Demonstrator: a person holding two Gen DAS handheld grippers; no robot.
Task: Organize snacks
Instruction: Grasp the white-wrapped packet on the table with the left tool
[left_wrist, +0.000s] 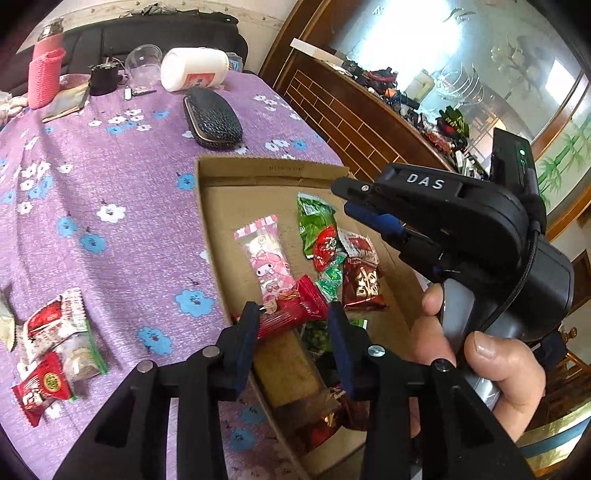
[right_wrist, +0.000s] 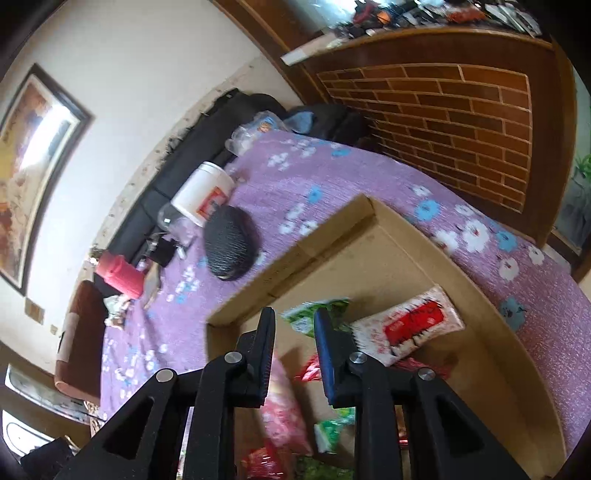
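A purple flowered tablecloth (left_wrist: 110, 192) covers the table, and on it lies a shallow cardboard box (left_wrist: 229, 173) that takes up much of the right side. Beyond the box, on the cloth, rest a dark textured case (left_wrist: 212, 118), a white tub (left_wrist: 194, 68) on its side and a pink knitted bottle sleeve (left_wrist: 44, 77).

Inside the box lie the snacks: a pink cartoon packet (left_wrist: 264, 258), a green packet (left_wrist: 314, 225), a dark red packet (left_wrist: 362, 288) and a long red wrapper (left_wrist: 291, 312). The right wrist view also shows a white and red packet (right_wrist: 410, 325) near the box's far wall. Three more snack packets (left_wrist: 55, 347) sit on the cloth, well apart from the box on its left.

The left gripper (left_wrist: 293, 332) hangs open over the box, its fingers on either side of the long red wrapper without clamping it. The right gripper (right_wrist: 295, 350), held by a hand (left_wrist: 480, 354), is also open and empty above the box.
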